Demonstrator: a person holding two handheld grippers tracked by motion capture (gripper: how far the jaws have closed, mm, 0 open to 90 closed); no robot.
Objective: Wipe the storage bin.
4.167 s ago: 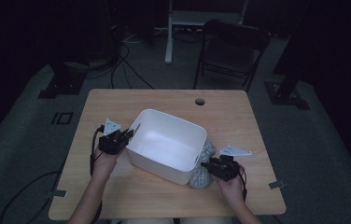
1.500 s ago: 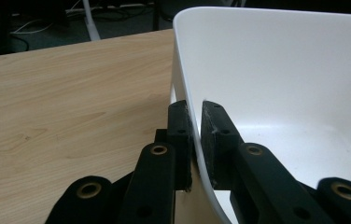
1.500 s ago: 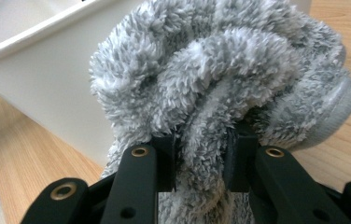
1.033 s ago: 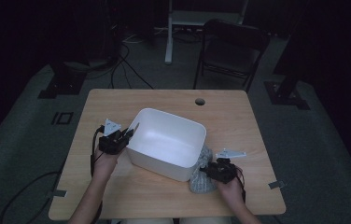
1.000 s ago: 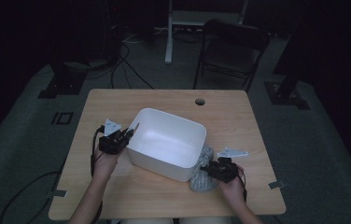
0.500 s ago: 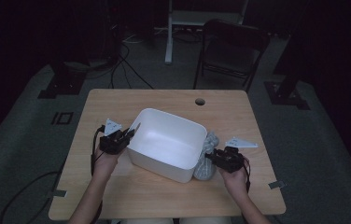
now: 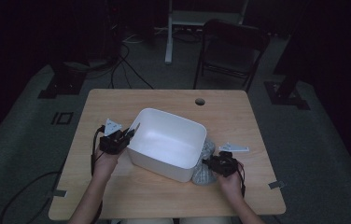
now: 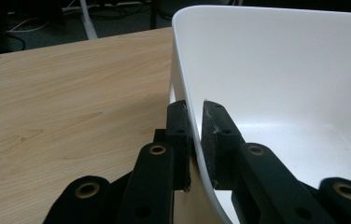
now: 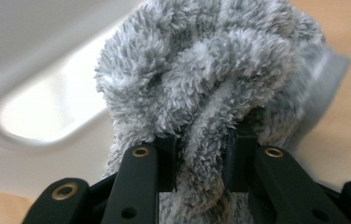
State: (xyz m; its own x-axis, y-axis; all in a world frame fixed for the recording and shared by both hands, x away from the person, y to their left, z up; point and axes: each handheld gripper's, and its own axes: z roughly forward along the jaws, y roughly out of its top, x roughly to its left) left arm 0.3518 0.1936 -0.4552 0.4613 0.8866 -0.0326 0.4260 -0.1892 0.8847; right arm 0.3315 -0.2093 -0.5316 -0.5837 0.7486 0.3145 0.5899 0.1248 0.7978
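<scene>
white tub (image 7: 166,142): upright, on table centre | grey fluffy cloth (image 7: 203,164): bunched, against tub's right side

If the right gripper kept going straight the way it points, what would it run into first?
Probably the white plastic tub's outer wall: the right gripper, clamped on a fluffy grey cloth, points at it. Depth is unclear.
</scene>
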